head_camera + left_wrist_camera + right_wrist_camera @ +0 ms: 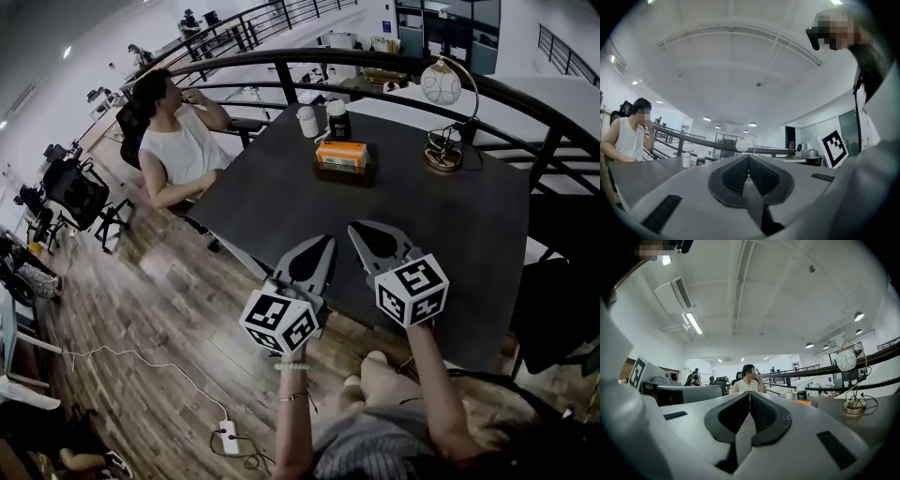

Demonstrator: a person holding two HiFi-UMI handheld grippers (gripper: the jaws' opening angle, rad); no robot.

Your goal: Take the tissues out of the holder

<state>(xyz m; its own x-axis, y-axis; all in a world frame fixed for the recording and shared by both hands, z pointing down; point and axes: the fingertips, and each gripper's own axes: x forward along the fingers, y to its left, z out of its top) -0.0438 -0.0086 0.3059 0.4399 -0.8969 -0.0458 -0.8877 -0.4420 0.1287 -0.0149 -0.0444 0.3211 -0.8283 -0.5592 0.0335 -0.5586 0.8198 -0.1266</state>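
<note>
At the near edge of the dark, matte rectangular table (450, 244), the grey plastic left gripper (325, 242) and right gripper (355, 228) were both pinched shut on nothing, ribbed black pads (737, 177) together. Well beyond them, the orange pack of soft tissues (342, 153) sat in its dark, boxy holder (345, 174) — reaching it would likely mean opening one gripper first, then pinching the pliant pack's top while the other steadied the holder.
</note>
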